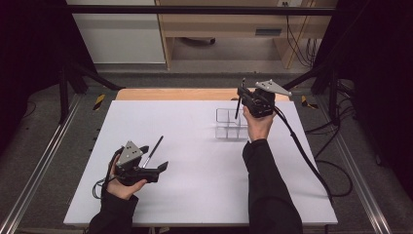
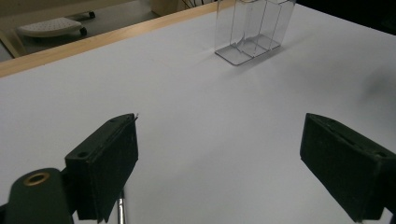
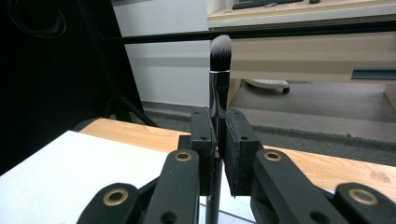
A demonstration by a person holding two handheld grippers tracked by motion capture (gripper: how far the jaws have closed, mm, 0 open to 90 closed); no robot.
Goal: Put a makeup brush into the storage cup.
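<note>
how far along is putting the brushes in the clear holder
Nothing sits in the clear holder yet. In hand: the right gripper is shut on a brush, bristles up, held above the holder. Left to do: lower it into a compartment, then pick up the second brush lying on the table by the open left gripper.

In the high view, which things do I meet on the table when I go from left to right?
Left gripper → thin brush lying beside it → clear holder → right gripper, shut on a second brush.
</note>
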